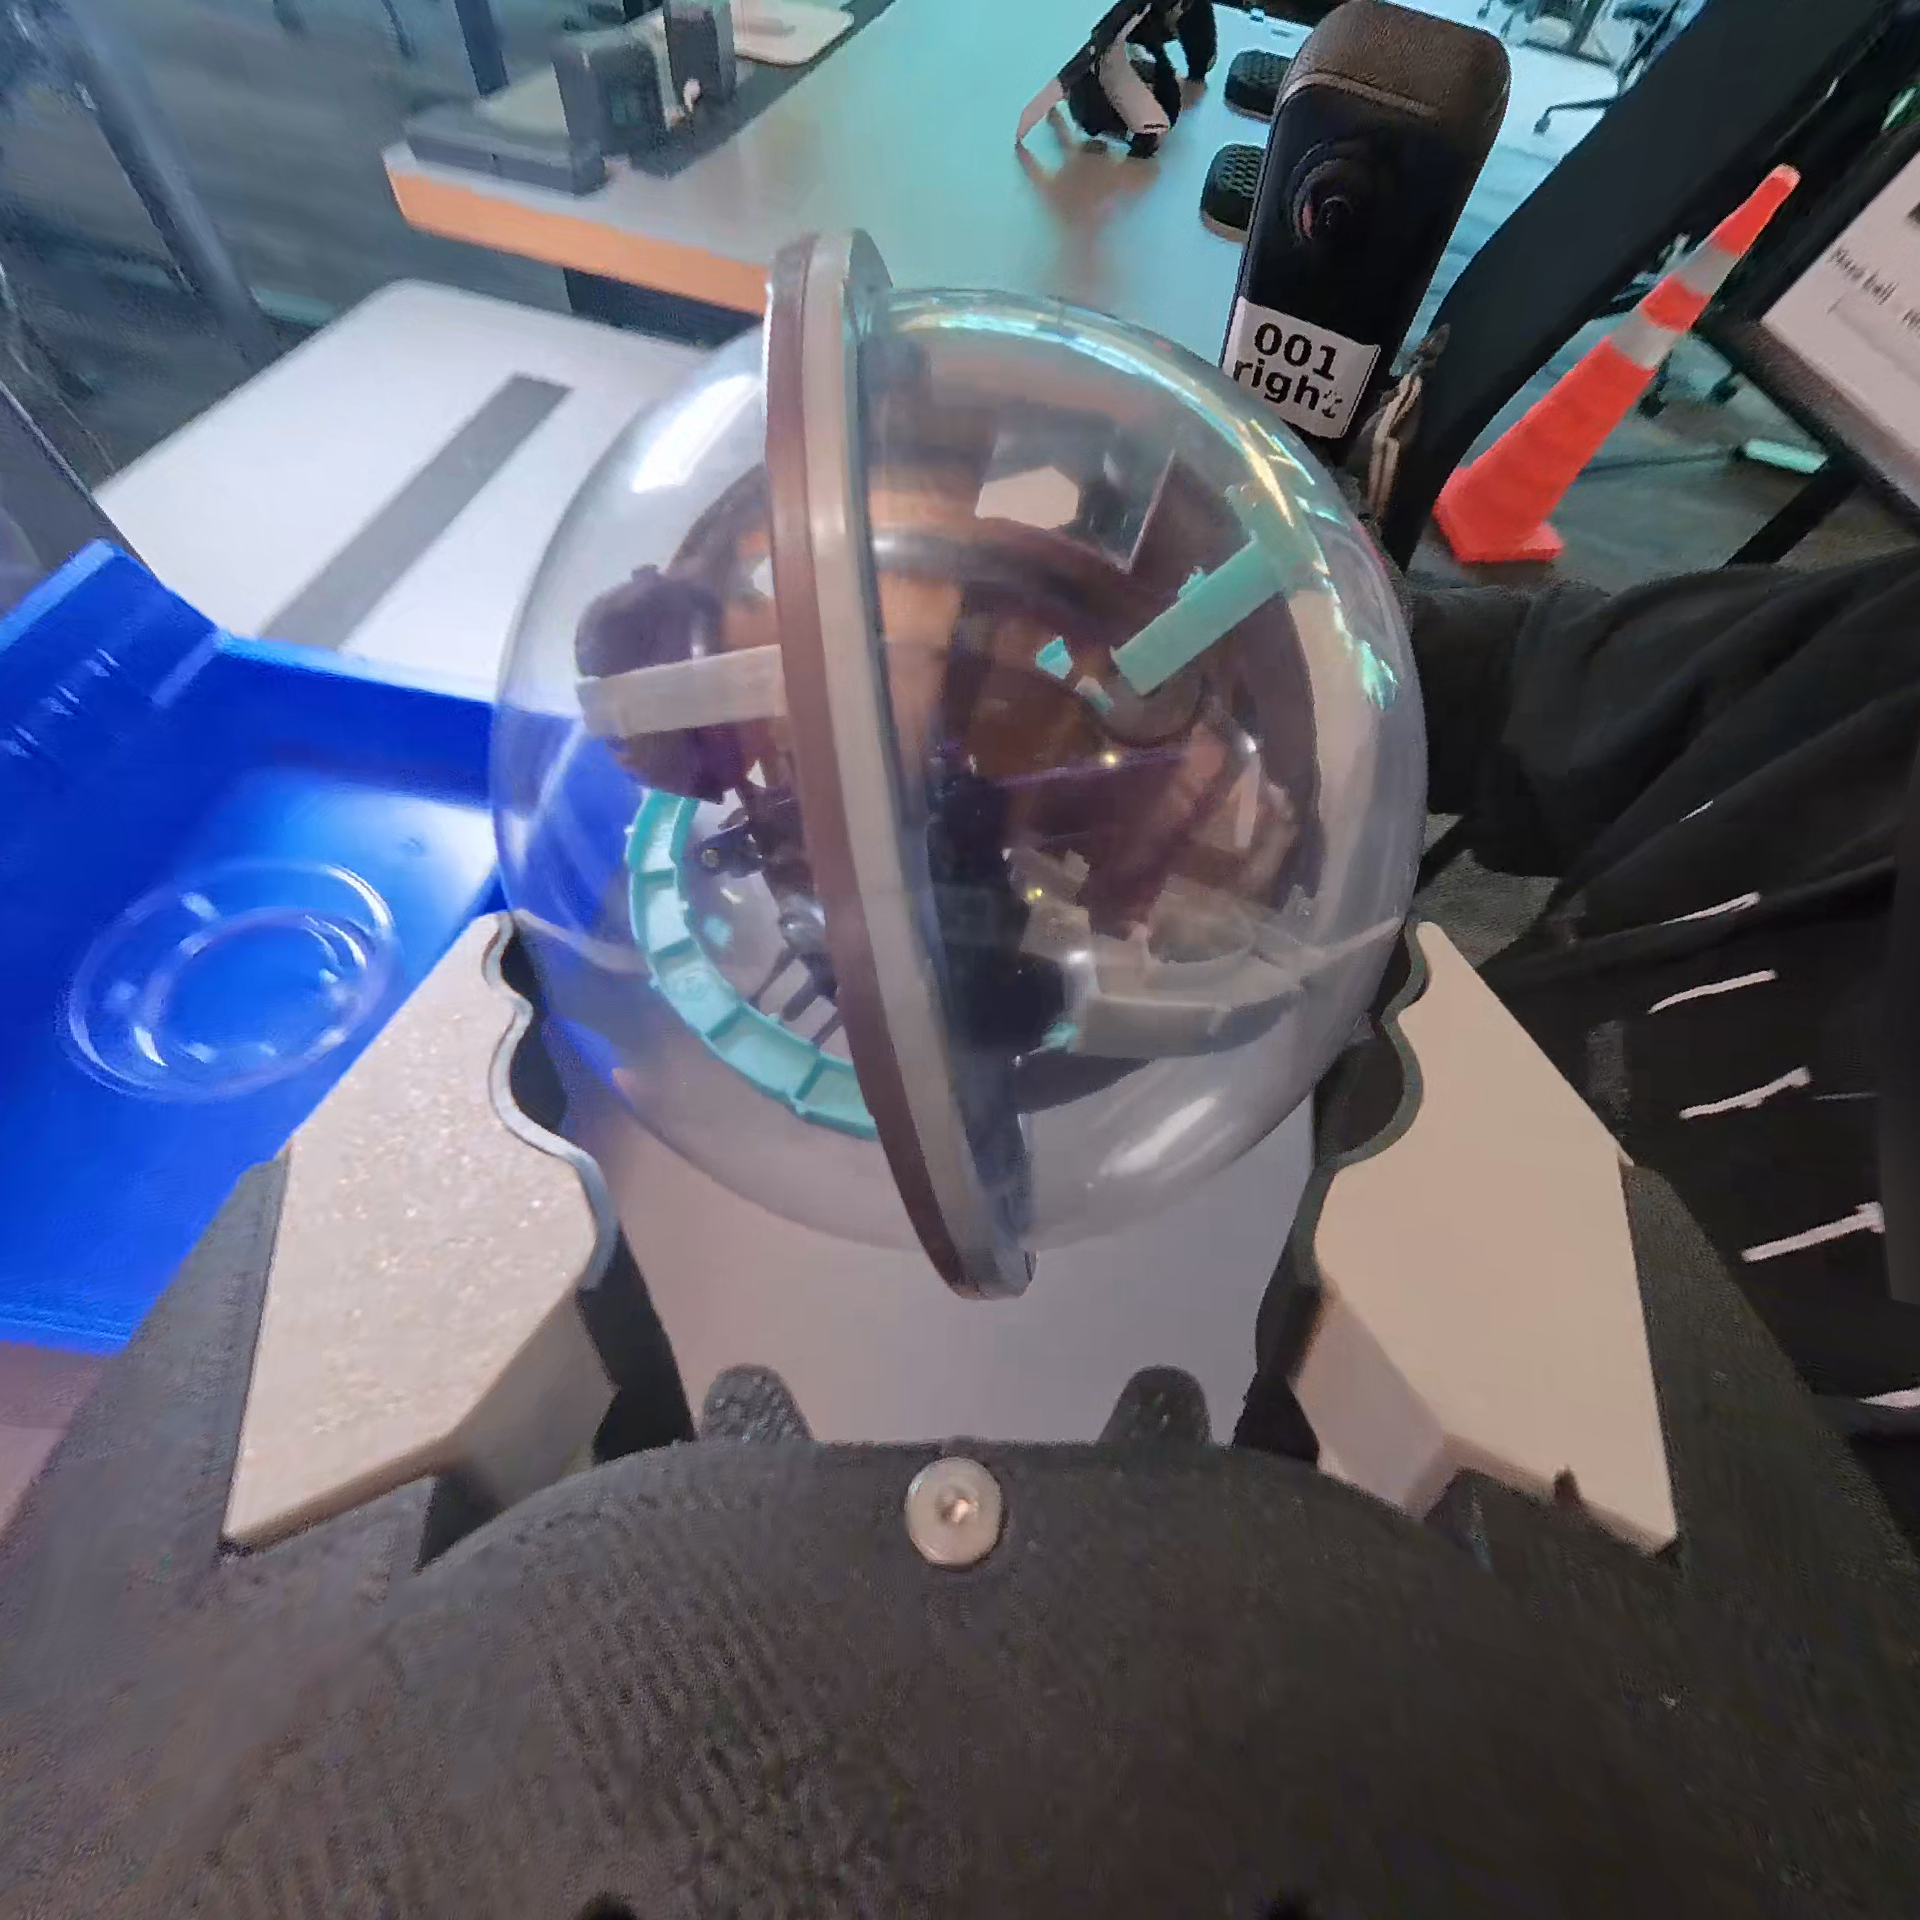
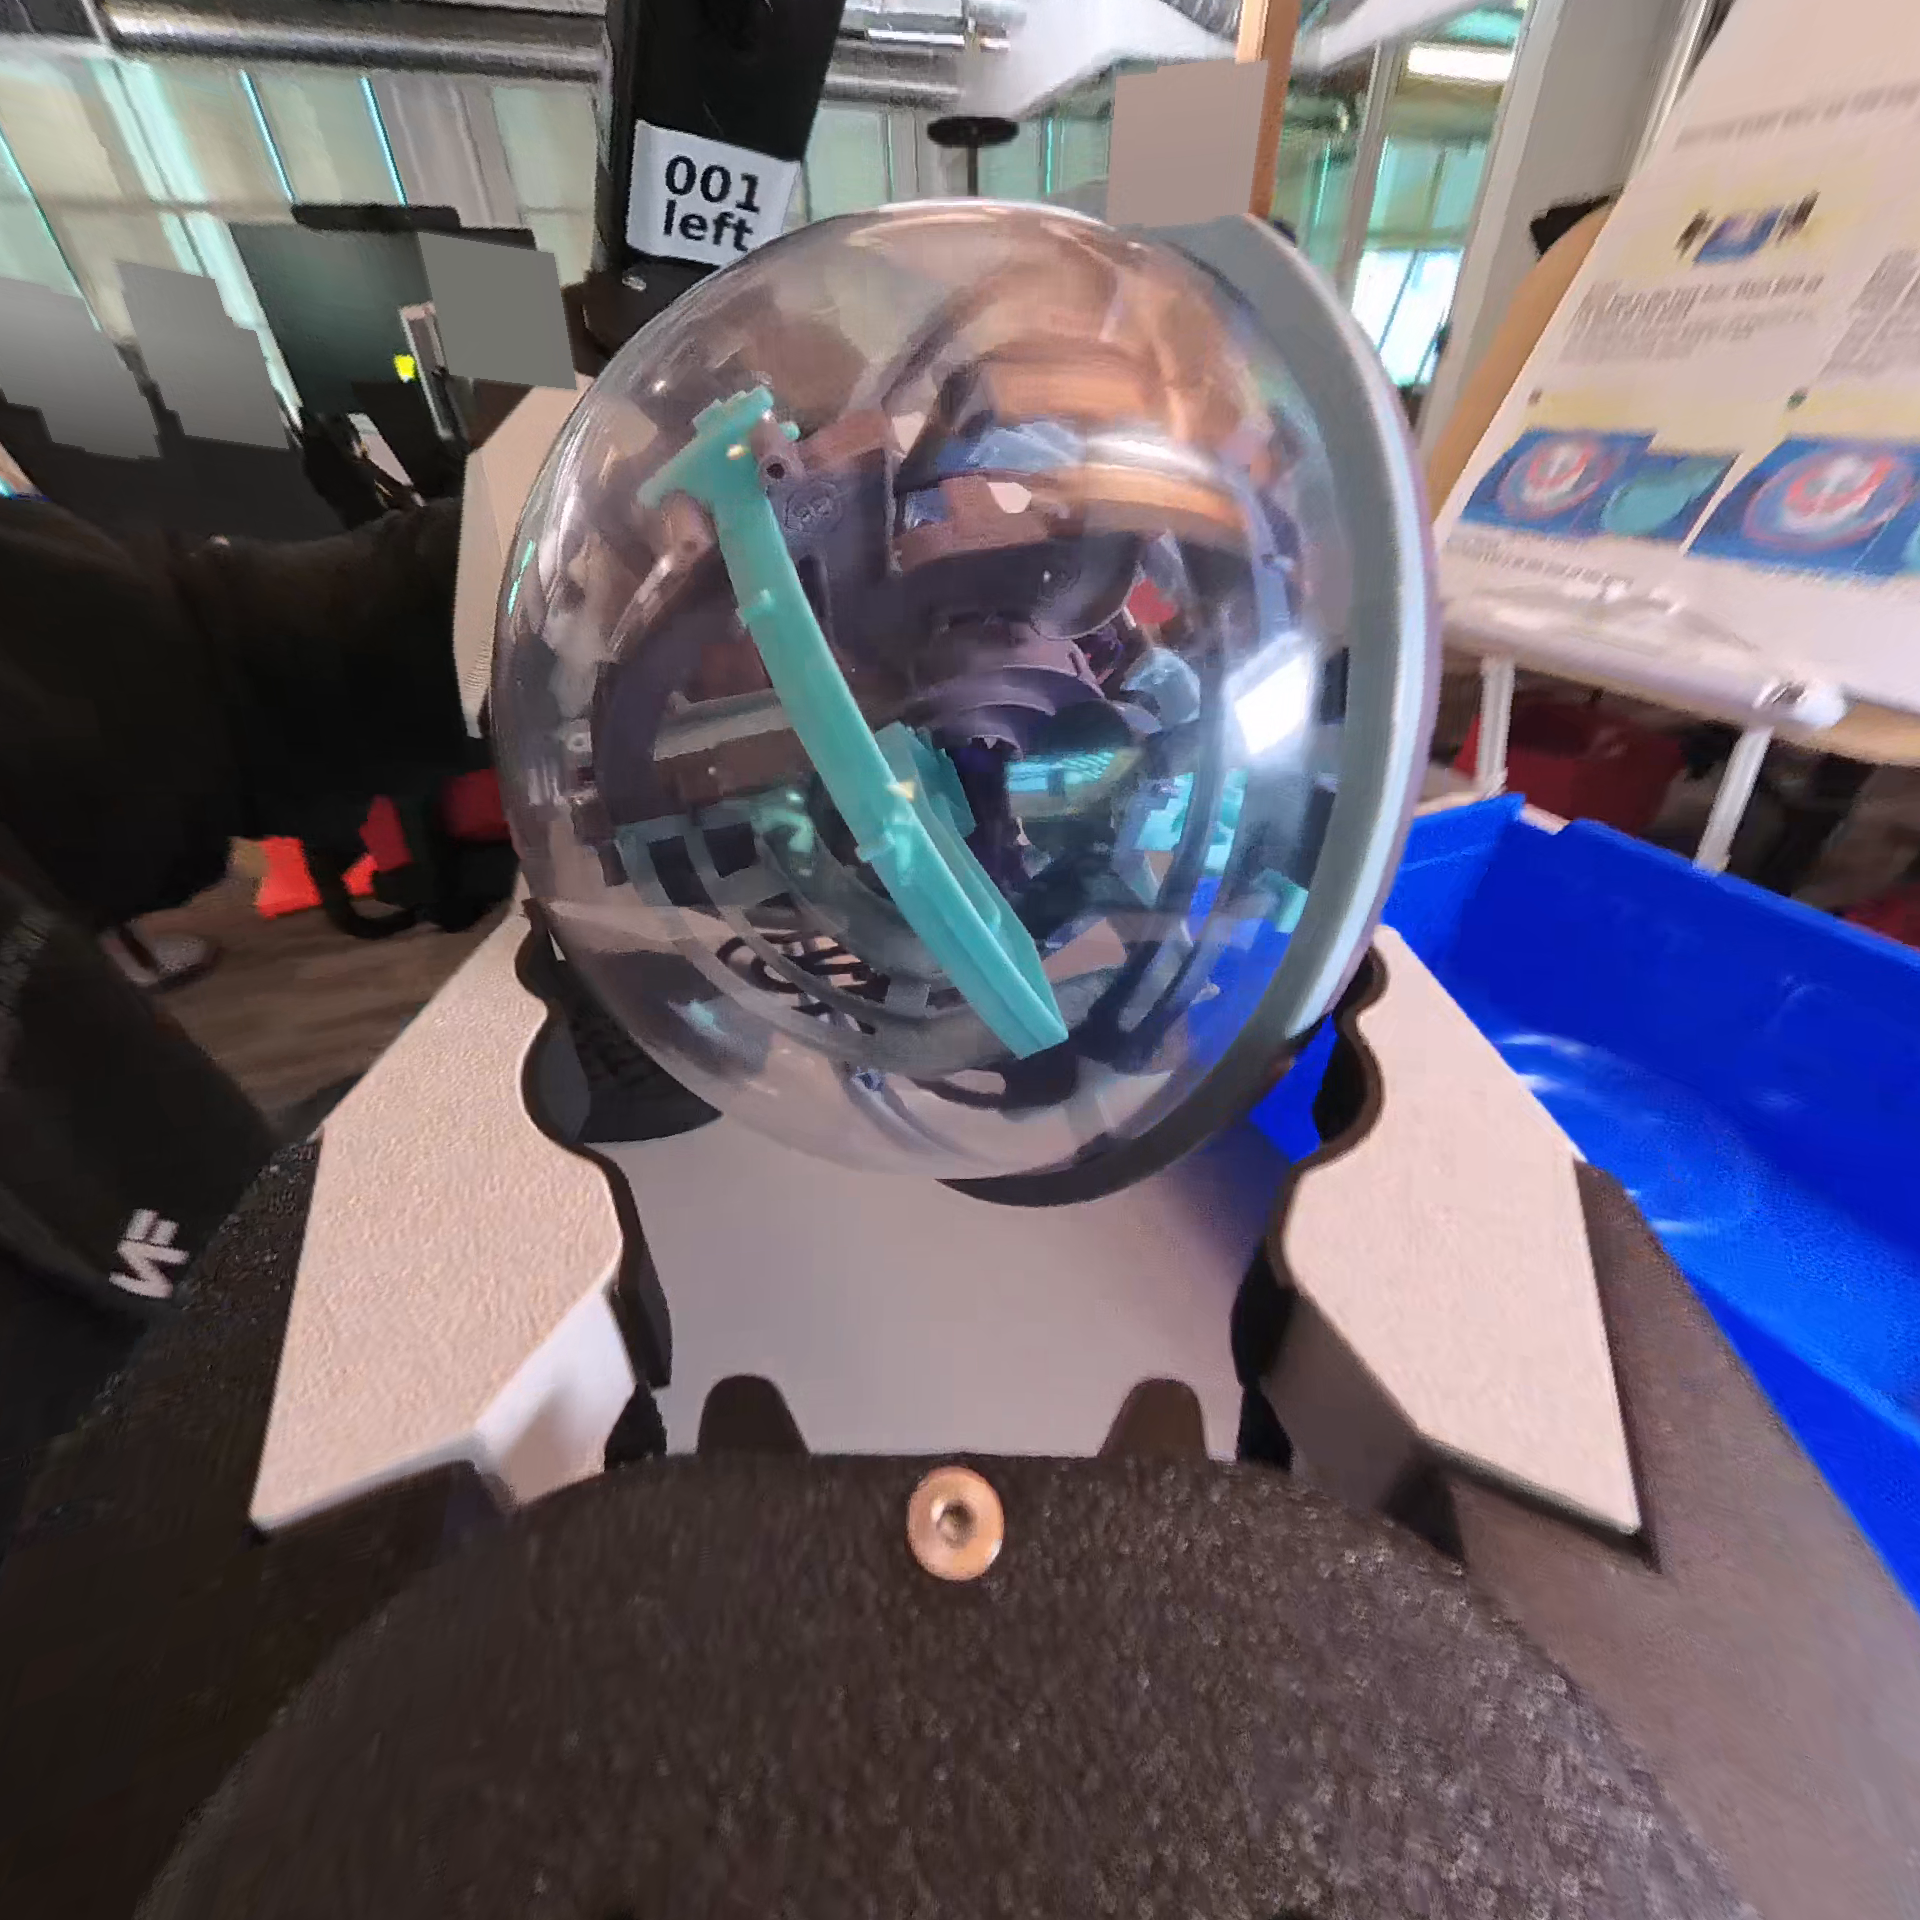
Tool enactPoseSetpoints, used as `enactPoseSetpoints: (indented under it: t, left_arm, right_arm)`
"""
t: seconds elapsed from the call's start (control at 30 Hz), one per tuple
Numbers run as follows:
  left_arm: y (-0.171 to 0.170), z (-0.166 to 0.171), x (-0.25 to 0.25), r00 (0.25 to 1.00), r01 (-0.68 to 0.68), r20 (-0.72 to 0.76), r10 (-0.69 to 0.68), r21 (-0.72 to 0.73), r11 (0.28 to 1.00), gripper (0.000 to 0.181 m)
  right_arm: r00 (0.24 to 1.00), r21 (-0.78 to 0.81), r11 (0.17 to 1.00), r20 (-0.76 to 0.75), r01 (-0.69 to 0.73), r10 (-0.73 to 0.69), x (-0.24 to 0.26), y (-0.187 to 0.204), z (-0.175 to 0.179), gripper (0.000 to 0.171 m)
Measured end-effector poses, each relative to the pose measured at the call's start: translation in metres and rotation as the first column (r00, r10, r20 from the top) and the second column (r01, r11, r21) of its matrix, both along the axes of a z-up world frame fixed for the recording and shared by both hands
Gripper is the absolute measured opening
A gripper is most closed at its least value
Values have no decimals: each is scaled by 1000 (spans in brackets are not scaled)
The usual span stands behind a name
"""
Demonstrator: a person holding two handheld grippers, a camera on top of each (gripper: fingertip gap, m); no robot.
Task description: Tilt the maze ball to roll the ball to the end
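maze ball (image 1: 956,748): clear sphere held in the air between both grippers, equator ring almost upright | left gripper (image 1: 956,997): jaws pinch the ball from its two sides | right gripper (image 2: 935,997): jaws pinch the ball too | blue bin (image 1: 156,831): just beside, below; clear lid (image 1: 234,982) lies inside | small inner ball: cannot tell where

White sticker (image 1: 1299,379) on camera (image 1: 1361,208)

Maze ball (image 1: 935,748) between gripper fingers (image 1: 416,1122), bin (image 1: 156,831) left.
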State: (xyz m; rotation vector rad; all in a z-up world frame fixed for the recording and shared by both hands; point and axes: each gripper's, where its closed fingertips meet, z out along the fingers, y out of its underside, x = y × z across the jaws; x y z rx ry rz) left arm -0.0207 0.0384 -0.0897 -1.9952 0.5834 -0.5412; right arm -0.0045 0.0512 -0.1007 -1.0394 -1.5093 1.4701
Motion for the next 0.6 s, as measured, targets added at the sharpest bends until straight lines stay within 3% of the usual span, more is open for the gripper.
enactPoseSetpoints:
  t: [0.27,0.6]
  left_arm:
    - [-4,-32,-4,966,-43,232,112,-285,958,154]
    - [13,-56,-7,933,-124,300,201,-258,958,153]
  right_arm:
    - [965,-326,945,239,-27,110,-2,-9,-35,143]
    - [878,-663,748,347,-17,328,3,-24,-81,141]
